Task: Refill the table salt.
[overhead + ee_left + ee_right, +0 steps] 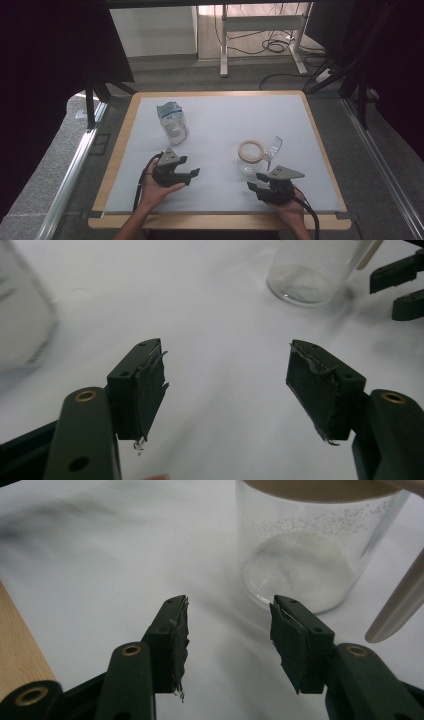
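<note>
Hovering empty with jaws apart, the left gripper (196, 175) and right gripper (252, 182) flank the clear glass jar (251, 157) holding white powder on the white desk (225, 130); the blue-white packet (173, 123) stands well apart, seemingly untouched, so pouring remains.

Bag (20, 315) blurred, jar (320, 540) top cut off.

Open mat lying left of the glass jar (250, 156), you're facing only the bag (173, 123) standing far left, spoon (272, 148) leaning right.
</note>
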### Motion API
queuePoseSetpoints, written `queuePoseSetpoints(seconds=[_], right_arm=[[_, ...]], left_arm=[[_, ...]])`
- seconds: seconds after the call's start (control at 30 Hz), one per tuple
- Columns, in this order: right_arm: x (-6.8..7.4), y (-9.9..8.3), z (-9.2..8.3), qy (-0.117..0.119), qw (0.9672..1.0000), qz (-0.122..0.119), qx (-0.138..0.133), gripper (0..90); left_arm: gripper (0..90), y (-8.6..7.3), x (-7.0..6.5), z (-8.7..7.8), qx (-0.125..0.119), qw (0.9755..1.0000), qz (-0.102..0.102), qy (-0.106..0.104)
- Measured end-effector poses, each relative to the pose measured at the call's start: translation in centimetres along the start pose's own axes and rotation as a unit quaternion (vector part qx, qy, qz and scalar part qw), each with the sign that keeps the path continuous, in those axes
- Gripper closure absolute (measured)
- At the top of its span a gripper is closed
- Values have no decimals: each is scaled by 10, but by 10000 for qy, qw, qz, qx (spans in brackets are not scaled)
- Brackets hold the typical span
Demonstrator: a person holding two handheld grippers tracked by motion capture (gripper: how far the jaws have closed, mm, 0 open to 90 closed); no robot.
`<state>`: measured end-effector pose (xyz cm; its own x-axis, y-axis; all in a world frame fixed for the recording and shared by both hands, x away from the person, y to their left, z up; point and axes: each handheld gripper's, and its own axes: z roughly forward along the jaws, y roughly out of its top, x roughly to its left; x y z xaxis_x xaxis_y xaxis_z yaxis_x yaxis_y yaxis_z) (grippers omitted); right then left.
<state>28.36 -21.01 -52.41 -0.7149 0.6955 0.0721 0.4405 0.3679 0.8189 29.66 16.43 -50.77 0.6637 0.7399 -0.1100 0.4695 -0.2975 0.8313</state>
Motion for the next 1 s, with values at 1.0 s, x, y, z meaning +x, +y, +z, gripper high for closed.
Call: queuePoseSetpoints(seconds=[1.0], right_arm=[[7, 1, 7, -4, 9998, -154, 110, 486]], left_arm=[[438, 29, 114, -12, -711, 9893, -840, 960]])
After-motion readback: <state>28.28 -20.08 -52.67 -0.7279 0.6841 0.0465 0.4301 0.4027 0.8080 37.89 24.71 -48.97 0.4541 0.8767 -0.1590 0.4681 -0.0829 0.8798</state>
